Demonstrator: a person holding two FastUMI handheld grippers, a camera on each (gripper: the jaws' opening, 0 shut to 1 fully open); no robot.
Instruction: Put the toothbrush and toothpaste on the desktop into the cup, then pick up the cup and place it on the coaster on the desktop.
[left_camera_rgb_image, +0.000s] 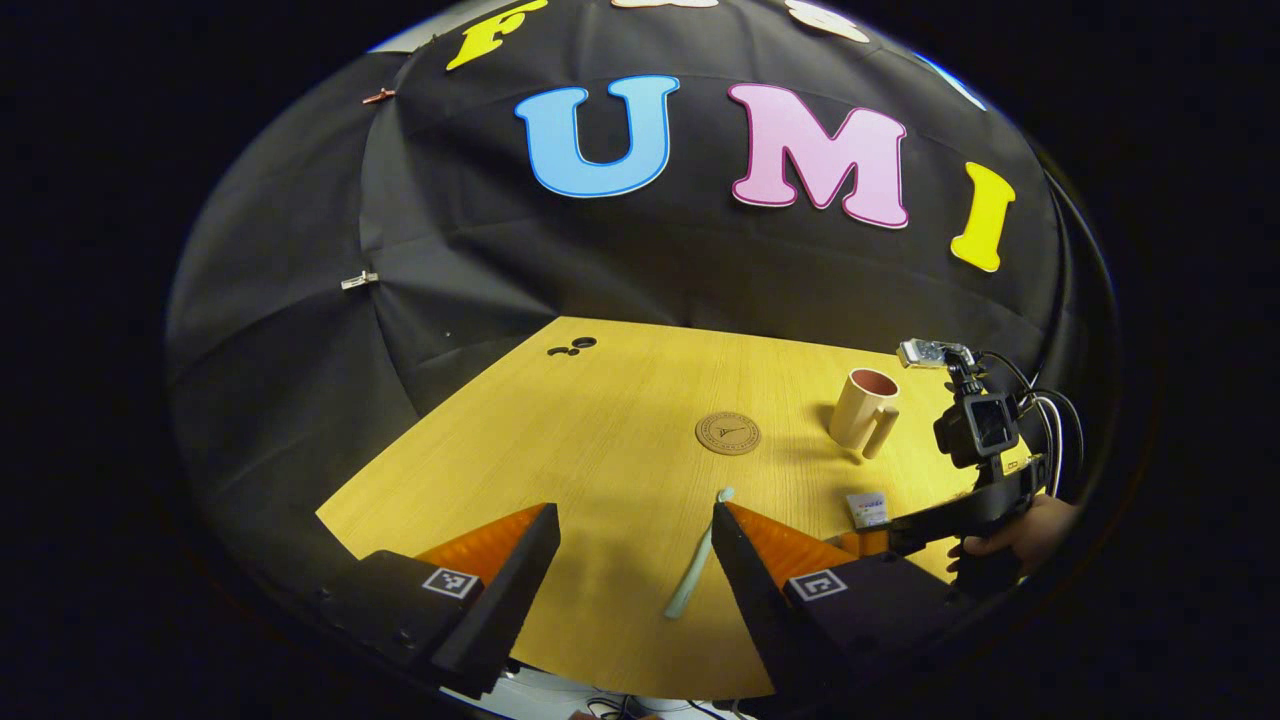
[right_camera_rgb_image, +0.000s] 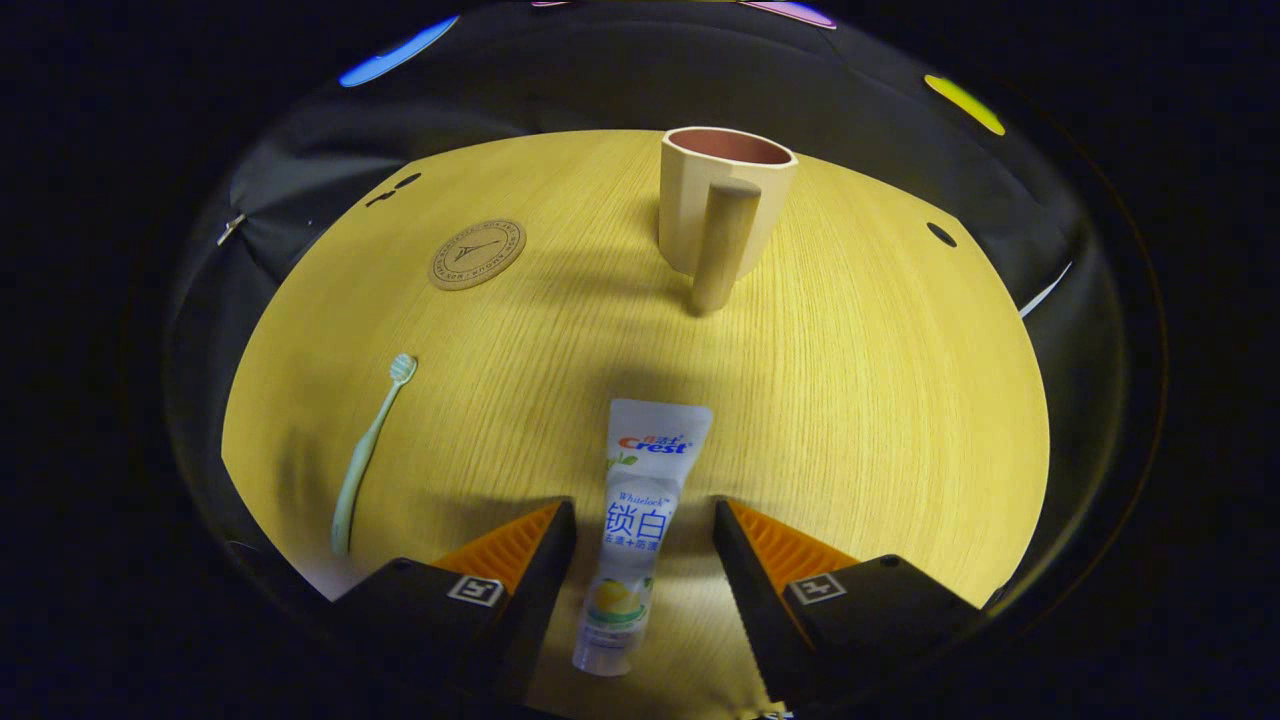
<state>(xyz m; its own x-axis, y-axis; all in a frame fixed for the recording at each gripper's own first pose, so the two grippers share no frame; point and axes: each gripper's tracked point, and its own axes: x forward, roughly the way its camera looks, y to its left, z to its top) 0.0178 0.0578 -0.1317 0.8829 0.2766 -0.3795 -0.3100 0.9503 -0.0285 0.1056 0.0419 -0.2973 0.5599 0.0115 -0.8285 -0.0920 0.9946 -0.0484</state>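
Right gripper view: right gripper jaws wide, straddling the toothpaste, no contact yet. Tube lies flat on the tabletop, cap end nearest; closing too high may skid it. Left gripper jaws wide; toothbrush hugs one finger, poss. touching, so a nudge could roll it. Cup upright, coaster apart.
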